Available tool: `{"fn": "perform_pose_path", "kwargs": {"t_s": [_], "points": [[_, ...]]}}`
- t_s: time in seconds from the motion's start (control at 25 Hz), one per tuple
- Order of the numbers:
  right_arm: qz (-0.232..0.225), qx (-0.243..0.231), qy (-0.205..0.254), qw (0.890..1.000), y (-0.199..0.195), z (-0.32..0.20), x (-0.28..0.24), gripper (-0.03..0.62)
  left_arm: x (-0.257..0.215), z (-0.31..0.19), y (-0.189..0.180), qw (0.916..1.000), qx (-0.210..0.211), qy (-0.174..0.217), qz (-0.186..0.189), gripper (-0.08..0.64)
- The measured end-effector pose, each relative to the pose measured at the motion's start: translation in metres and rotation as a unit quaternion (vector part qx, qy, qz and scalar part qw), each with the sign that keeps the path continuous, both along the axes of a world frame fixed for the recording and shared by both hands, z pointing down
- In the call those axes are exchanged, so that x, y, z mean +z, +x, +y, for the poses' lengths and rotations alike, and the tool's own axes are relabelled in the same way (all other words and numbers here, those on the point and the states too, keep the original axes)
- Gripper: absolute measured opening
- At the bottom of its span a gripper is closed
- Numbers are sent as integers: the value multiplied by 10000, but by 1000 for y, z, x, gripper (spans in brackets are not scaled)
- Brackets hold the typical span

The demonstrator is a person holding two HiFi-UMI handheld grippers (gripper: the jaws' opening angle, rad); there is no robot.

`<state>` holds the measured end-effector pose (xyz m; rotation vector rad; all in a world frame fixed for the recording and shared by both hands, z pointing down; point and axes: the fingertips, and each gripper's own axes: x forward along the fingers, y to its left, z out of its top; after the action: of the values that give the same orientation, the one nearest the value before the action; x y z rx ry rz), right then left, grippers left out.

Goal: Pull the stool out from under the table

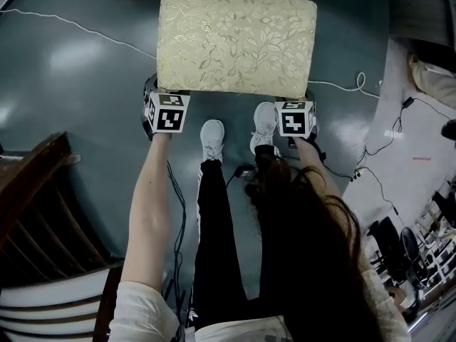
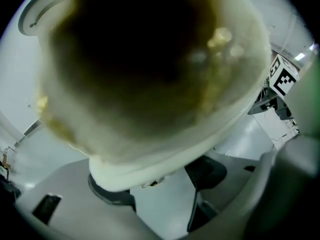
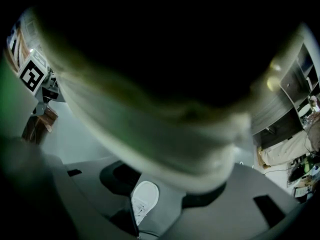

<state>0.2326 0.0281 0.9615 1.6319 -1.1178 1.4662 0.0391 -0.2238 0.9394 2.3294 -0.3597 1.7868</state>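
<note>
The stool [image 1: 235, 38], topped with a cream floral cushion, stands on the grey floor right in front of me. My left gripper [image 1: 165, 109] points down at its near left corner and my right gripper [image 1: 294, 117] at its near right corner. In the left gripper view the blurred cushion edge [image 2: 150, 84] lies between the jaws of the left gripper [image 2: 160, 184] and presses on the pads. In the right gripper view the cushion corner [image 3: 165, 109] likewise fills the gap of the right gripper [image 3: 165, 189], whose jaws stand wide around it.
The person's white shoes [image 1: 212, 140] stand just short of the stool, between the two grippers. One shoe [image 3: 144, 198] shows below the right jaws. Dark wooden furniture [image 1: 35, 212] is at the left. A white cable [image 1: 78, 26] runs across the floor.
</note>
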Motion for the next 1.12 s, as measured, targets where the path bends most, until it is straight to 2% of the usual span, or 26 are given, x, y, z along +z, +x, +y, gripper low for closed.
{"fn": "perform_pose_path", "kwargs": {"t_s": [0.24, 0.44, 0.6, 0.72, 0.92, 1.12], "points": [[-3, 52, -5, 10000, -1, 0, -1, 249, 0, 0, 0, 10000, -14, 20, 10, 334], [-84, -139, -8, 9999, -2, 2, 0, 247, 0, 2, 0, 9998, -121, -169, 22, 336], [-252, 230, 35, 9994, -5, 1, -4, 293, -4, 1, 2, 9991, -386, -200, -9, 337], [-242, 327, 75, 9991, -3, -4, -14, 299, -10, 4, -1, 9983, -504, -282, -56, 337], [-452, 271, -44, 9986, -4, -7, -58, 307, -49, 12, -1, 9966, -656, -464, -207, 337], [-364, -226, -106, 9990, 6, -21, -128, 307, -119, 14, 6, 9979, -252, -444, -407, 337]]}}
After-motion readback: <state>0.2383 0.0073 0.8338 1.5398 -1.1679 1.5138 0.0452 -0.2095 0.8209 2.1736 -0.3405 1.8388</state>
